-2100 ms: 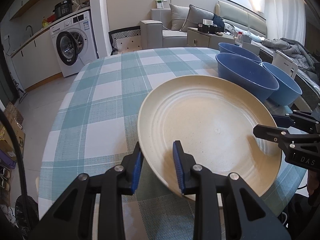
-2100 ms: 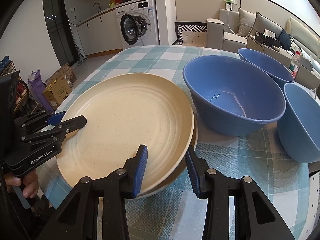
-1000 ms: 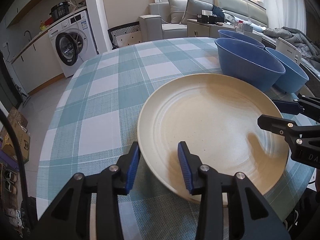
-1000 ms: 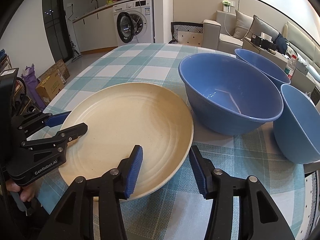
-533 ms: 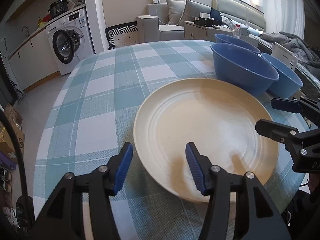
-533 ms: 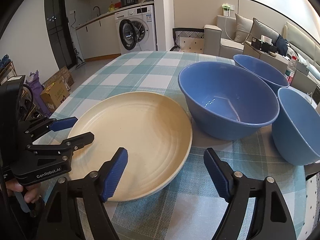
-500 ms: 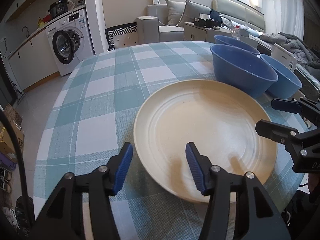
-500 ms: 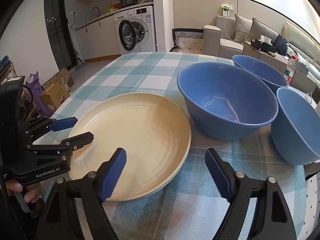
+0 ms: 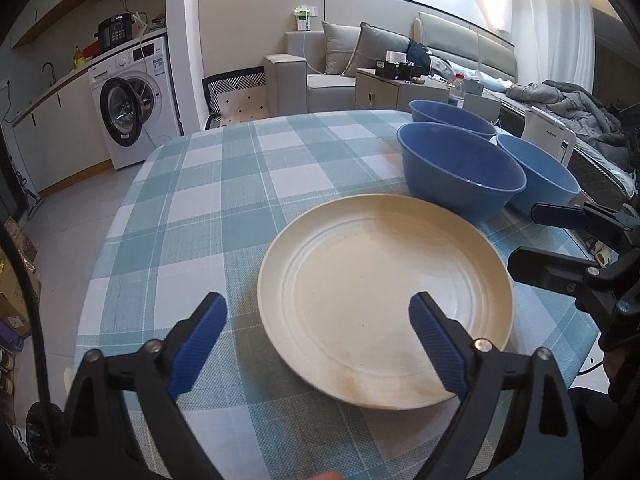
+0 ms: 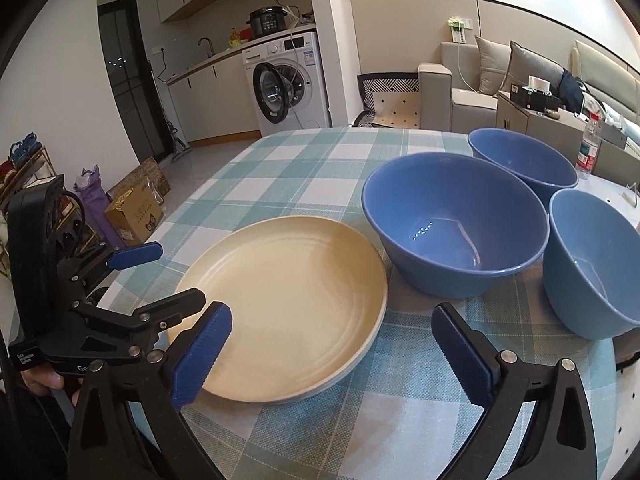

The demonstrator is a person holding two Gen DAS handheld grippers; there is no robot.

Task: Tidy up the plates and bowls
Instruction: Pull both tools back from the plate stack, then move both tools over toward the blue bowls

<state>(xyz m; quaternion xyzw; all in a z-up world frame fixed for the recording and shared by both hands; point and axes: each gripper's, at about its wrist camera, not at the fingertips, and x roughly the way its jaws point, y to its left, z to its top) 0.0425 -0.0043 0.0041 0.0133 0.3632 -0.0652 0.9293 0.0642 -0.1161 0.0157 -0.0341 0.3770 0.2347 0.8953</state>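
The left gripper [image 9: 316, 336] hangs over the near edge of the counter [image 9: 208, 216] with its blue-padded fingers spread wide, holding nothing. Straight ahead of it, between and just beyond the fingertips, lies the round cream ridged plate [image 9: 384, 300], flat on the teal-and-white checked cloth; the right-hand pad overlaps the plate's near rim in view, though I cannot tell whether it touches.

The right gripper [image 10: 332, 344] is spread just as wide and empty. The same cream plate [image 10: 288, 304] sits ahead and to its left, the left pad hovering over the plate's near rim. In this view a second rim shows under the plate's edge, so it seems to rest on another plate.

Ahead and to the right of the right gripper stand three deep blue plastic bowls, upright: the nearest large blue bowl [image 10: 452, 232] just beside the plate's far-right edge, a second blue bowl [image 10: 520, 160] behind it, and a third blue bowl [image 10: 596, 264] at the counter's right edge.

Each gripper appears in the other's view, on opposite sides of the plate.
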